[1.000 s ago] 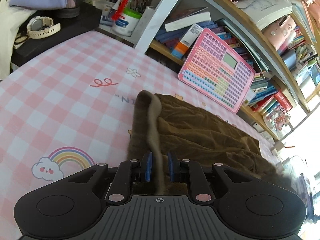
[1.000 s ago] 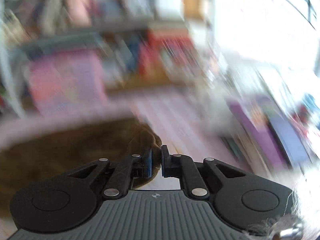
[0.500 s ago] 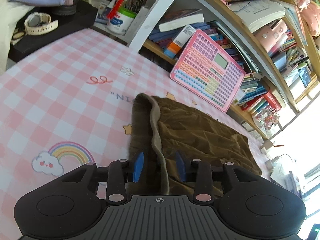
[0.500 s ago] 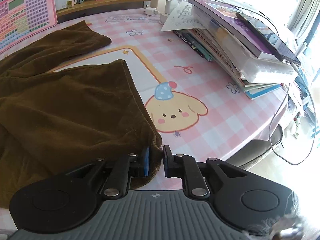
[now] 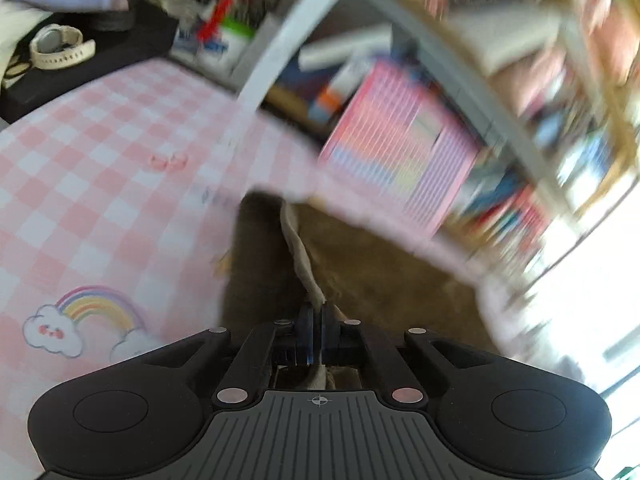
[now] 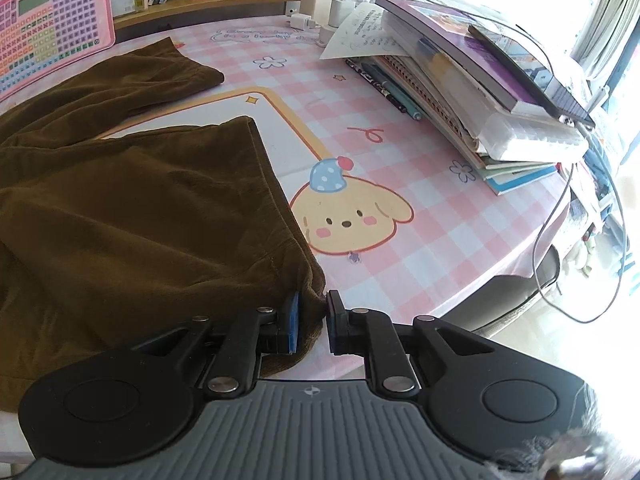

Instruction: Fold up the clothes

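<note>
Your left hand-held gripper (image 5: 316,332), which stood open over the trousers (image 6: 140,216) half a second ago, is now clamped on their pale waistband edge (image 5: 302,264); that view is blurred by motion. Your right hand-held gripper (image 6: 310,320) has parted slightly, with the hem corner loose between its jaws. The trousers lie spread on the counter (image 6: 400,152), 2 legs apart. Judgement: a fold from the waistband is likely starting.

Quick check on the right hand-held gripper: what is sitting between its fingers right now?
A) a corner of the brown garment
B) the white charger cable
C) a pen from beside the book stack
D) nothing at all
A: in the right wrist view a corner of the brown garment lies between the fingers of the right hand-held gripper, whose jaws stand slightly apart around it on the checked tablecloth.
</note>
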`<action>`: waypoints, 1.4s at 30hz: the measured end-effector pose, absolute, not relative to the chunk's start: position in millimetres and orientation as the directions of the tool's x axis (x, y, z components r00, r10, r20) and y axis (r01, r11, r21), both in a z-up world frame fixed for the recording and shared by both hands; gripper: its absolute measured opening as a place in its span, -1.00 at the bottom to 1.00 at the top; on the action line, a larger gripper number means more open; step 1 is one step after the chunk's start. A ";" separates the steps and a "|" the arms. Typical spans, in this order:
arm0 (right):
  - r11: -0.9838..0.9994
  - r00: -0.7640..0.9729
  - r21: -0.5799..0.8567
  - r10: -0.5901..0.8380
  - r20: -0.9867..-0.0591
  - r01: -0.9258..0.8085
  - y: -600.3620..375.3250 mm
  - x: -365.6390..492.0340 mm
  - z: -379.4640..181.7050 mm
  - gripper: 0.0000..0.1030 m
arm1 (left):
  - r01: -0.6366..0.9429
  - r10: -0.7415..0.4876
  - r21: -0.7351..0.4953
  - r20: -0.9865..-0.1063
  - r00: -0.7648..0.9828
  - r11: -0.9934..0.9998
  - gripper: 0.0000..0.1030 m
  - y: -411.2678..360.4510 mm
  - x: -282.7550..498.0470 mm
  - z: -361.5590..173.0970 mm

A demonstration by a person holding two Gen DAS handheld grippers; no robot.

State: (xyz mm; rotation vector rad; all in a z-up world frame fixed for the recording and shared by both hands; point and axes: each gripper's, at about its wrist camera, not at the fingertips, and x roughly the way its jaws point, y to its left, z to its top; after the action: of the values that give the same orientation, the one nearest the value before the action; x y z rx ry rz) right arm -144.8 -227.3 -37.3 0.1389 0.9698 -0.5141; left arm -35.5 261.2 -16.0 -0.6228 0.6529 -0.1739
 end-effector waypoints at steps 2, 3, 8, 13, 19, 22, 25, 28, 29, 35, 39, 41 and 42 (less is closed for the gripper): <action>0.870 0.458 -0.108 -0.354 -0.816 0.480 -225.6 -147.4 -37.6 -0.75 | -0.073 -0.318 -0.552 -0.579 0.751 0.831 -0.96 266.7 -31.5 -26.4; 0.869 0.458 -0.106 -0.354 -0.815 0.483 -224.6 -148.5 -37.9 -0.75 | -0.090 -0.305 -0.528 -0.613 0.729 0.844 -0.96 269.4 -29.2 -32.0; 0.868 0.460 -0.103 -0.354 -0.814 0.486 -223.7 -149.1 -38.5 -0.75 | -0.136 -0.317 -0.544 -0.654 0.687 0.828 -0.77 285.2 -28.4 -60.1; 0.870 0.453 -0.113 -0.355 -0.818 0.480 -224.9 -146.3 -38.9 -0.75 | -0.120 -0.300 -0.543 -0.620 0.725 0.831 -0.66 292.9 -25.8 -45.9; 0.872 0.446 -0.129 -0.363 -0.819 0.473 -224.5 -142.7 -39.6 -0.75 | -0.095 -0.315 -0.559 -0.590 0.743 0.823 -0.48 296.8 2.1 -35.5; 0.871 0.444 -0.127 -0.361 -0.820 0.474 -225.6 -141.8 -39.5 -0.75 | -0.116 -0.327 -0.588 -0.591 0.737 0.800 -0.13 294.1 25.9 -42.6; 0.867 0.445 -0.118 -0.359 -0.821 0.483 -226.8 -141.7 -39.3 -0.75 | -0.137 -0.340 -0.616 -0.591 0.732 0.776 -0.03 291.4 49.7 -49.7; 0.858 0.448 -0.110 -0.367 -0.816 0.502 -226.9 -141.3 -39.8 -0.75 | -0.158 -0.352 -0.642 -0.591 0.726 0.750 -0.16 288.6 73.5 -56.8; 0.856 0.448 -0.111 -0.370 -0.814 0.506 -226.6 -141.0 -40.1 -0.75 | -0.178 -0.355 -0.654 -0.596 0.721 0.735 -0.44 289.2 79.2 -61.4; 0.853 0.451 -0.119 -0.381 -0.807 0.508 -225.1 -138.6 -41.4 -0.75 | -0.299 -0.323 -0.698 -0.611 0.722 0.651 -0.89 298.7 98.2 -81.0; 0.859 0.456 -0.126 -0.381 -0.804 0.496 -223.2 -132.5 -42.1 -0.75 | -0.299 -0.303 -0.685 -0.612 0.730 0.665 -0.89 301.2 107.0 -81.0; 0.866 0.461 -0.129 -0.377 -0.803 0.483 -221.7 -127.1 -42.4 -0.75 | -0.307 -0.288 -0.681 -0.613 0.736 0.665 -0.89 306.8 110.9 -80.7; 0.872 0.466 -0.131 -0.373 -0.803 0.473 -220.4 -123.3 -42.6 -0.75 | -0.313 -0.277 -0.677 -0.614 0.739 0.666 -0.89 310.7 112.6 -80.1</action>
State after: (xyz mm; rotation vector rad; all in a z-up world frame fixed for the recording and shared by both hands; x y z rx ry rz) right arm -123.3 -220.4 -42.6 0.1154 0.9546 -0.5203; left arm 112.6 310.7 -80.1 -0.8642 0.7639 0.0228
